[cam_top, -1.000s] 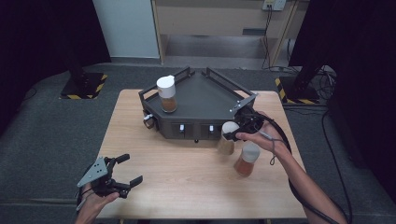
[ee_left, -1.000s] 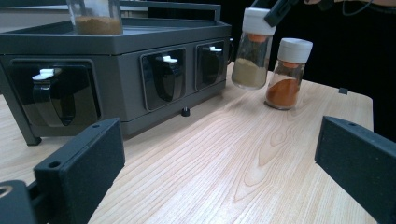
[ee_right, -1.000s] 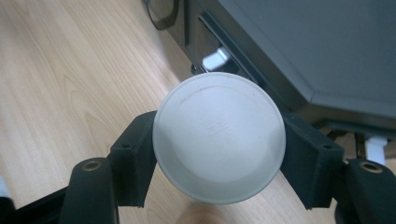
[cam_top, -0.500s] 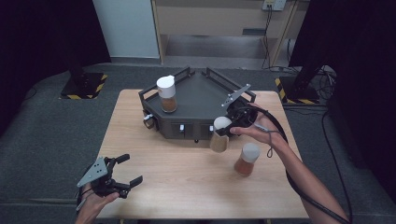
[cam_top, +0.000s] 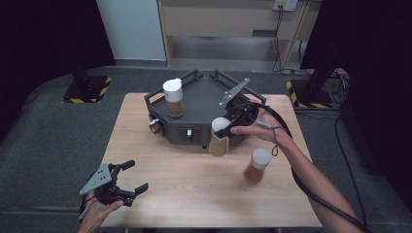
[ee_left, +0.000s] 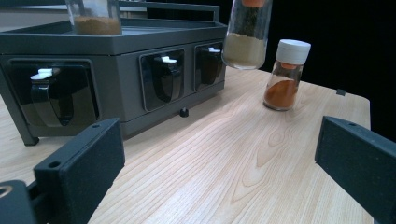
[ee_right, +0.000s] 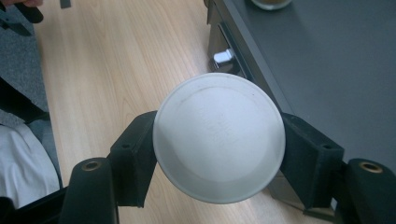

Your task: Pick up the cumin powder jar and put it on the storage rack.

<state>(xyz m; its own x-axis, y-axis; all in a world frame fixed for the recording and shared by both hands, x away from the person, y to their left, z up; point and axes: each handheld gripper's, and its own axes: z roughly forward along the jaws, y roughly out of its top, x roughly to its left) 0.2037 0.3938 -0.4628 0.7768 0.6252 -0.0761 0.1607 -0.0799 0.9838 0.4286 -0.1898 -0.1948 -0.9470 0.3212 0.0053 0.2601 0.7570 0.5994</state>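
My right gripper (cam_top: pixel 224 127) is shut on the white cap (ee_right: pixel 218 136) of a spice jar of pale powder (cam_top: pixel 219 141), which hangs in the air just in front of the dark spice rack (cam_top: pixel 199 119). The same jar (ee_left: pixel 246 35) hangs above the wood in the left gripper view. A second jar with orange powder (cam_top: pixel 256 166) stands on the table to its right. A third jar with brown powder (cam_top: pixel 173 97) stands on the rack's top at the left. My left gripper (cam_top: pixel 130 177) rests open near the table's front left corner, its jaws wide apart with nothing between them.
The rack's front face holds several recessed slots with white-tipped latches (ee_left: pixel 163 77). The wooden table (cam_top: pixel 184 194) has bare room between the two grippers. Beyond its edges lies grey floor, with yellow-black marked stands at both back corners.
My right gripper has lifted the pale-powder jar off the table and carried it up and left toward the rack's front. The left gripper and the other two jars have not moved.
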